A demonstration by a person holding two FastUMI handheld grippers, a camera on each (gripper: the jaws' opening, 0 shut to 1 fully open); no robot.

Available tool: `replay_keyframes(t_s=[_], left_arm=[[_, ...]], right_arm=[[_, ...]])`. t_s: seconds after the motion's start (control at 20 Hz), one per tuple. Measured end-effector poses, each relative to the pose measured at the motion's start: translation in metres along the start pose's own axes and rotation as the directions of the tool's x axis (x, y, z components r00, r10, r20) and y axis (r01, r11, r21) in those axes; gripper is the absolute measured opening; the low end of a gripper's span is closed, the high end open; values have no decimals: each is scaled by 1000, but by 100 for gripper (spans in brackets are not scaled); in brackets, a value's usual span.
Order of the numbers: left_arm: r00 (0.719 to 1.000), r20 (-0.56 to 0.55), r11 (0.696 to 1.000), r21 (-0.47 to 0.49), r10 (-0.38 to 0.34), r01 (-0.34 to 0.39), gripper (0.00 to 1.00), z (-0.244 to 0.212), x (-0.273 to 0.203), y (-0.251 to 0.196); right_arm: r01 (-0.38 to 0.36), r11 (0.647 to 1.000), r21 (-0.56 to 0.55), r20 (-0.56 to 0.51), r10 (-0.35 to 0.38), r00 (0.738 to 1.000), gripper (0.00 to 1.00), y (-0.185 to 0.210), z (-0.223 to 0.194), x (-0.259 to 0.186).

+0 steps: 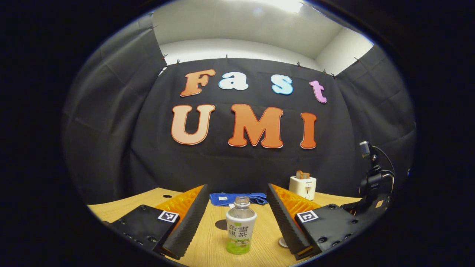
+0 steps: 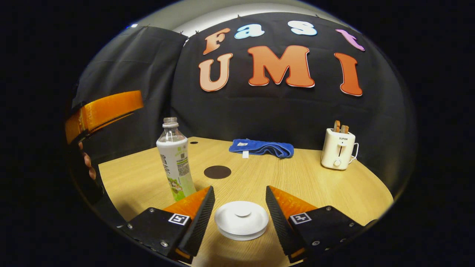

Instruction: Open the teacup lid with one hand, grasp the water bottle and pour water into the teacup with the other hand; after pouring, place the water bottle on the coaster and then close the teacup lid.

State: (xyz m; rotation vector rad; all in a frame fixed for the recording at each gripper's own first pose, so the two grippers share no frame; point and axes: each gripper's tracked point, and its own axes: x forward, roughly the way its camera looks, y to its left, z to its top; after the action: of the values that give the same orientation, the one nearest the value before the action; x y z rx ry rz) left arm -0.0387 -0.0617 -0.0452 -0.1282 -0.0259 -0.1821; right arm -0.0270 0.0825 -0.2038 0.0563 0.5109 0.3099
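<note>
Left gripper view: the left gripper (image 1: 237, 222) is held above a wooden table (image 1: 207, 241) with its fingers spread wide and holding nothing. A capless water bottle (image 1: 241, 230) stands upright on the table in the gap between the fingers, clear of both. Just behind the bottle lies a dark round coaster (image 1: 222, 224), and farther back a folded blue cloth (image 1: 237, 198) rests near the booth's wall. A small white toaster (image 1: 302, 186) stands to the right of the cloth. At the far right, the other gripper (image 1: 371, 193) appears with its cable; its opening cannot be told from here.

Right gripper view: the right gripper (image 2: 240, 218) is also wide open and empty. The white teacup lid (image 2: 241, 219) sits between its fingers, touching neither. The water bottle (image 2: 175, 159) stands upright to the left, the coaster (image 2: 217, 172) lies just beside it toward the middle of the table (image 2: 315, 185), and the cloth (image 2: 261, 147) and toaster (image 2: 338, 148) stand at the back.
</note>
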Motion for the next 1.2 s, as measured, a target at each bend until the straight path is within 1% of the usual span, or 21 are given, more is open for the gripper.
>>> replay_keyframes(t_s=[0.05, 0.1, 0.2, 0.25, 0.35, 0.45, 0.5, 0.55, 0.6, 0.75, 0.85, 0.9, 1.0, 1.1, 1.2], left_arm=[[1000, -1, 1000, -10, 2, -2, 99, -2, 0, 2], [1000, -7, 1000, -14, 2, -2, 99, -5, 0, 3], [1000, -21, 1000, -10, 10, -10, 99, -10, 1, 8], [1000, -29, 1000, -9, 12, -12, 99, -12, 1, 9], [999, -41, 1000, -7, 17, -17, 99, -16, 2, 12], [998, -52, 1000, -1, 18, -18, 99, -21, 2, 14], [998, -52, 1000, 4, 25, -24, 99, -20, 2, 17], [998, -50, 1000, 5, 30, -30, 99, -19, 3, 19], [998, -50, 999, 3, 32, -32, 99, -19, 3, 21], [997, -63, 999, -2, 33, -34, 99, -23, 6, 24], [996, -83, 1000, -2, 12, -12, 99, -30, 7, 20], [996, -91, 1000, -2, -2, 2, 99, -34, 8, 16], [992, -122, 1000, 2, -19, 20, 99, -47, 9, 13], [987, -158, 999, -8, -40, 40, 99, -61, 10, 7], [977, -203, 998, -22, -62, 58, 99, -76, 11, 1]], right_arm=[[-11, 1000, 3, -16, 11, 1000, 79, 3, -4, 4], [-19, 1000, 4, -24, 19, 1000, 70, 6, -6, 5], [-21, 1000, 5, -43, 21, 999, 63, 5, -9, 10], [-20, 1000, 13, -53, 21, 998, 61, 5, -11, 12], [-11, 999, 36, -86, 15, 996, 55, 3, -15, 14], [8, 999, 44, -124, -3, 992, 45, -2, -22, 17], [5, 998, 56, -149, 3, 989, 35, -2, -26, 18], [2, 997, 76, -146, 10, 989, 37, -3, -24, 18], [-3, 996, 86, -157, 16, 987, 34, -1, -25, 18], [-19, 997, 81, -161, 32, 987, 34, -1, -23, 16], [-23, 996, 80, -158, 36, 987, 34, -3, -23, 15], [-25, 995, 98, -150, 40, 988, 28, -3, -23, 17], [-33, 990, 136, -150, 53, 987, 21, -4, -22, 18], [-35, 989, 145, -140, 56, 989, 19, -5, -19, 15], [-25, 989, 146, -108, 42, 993, 18, -10, -8, 12]])
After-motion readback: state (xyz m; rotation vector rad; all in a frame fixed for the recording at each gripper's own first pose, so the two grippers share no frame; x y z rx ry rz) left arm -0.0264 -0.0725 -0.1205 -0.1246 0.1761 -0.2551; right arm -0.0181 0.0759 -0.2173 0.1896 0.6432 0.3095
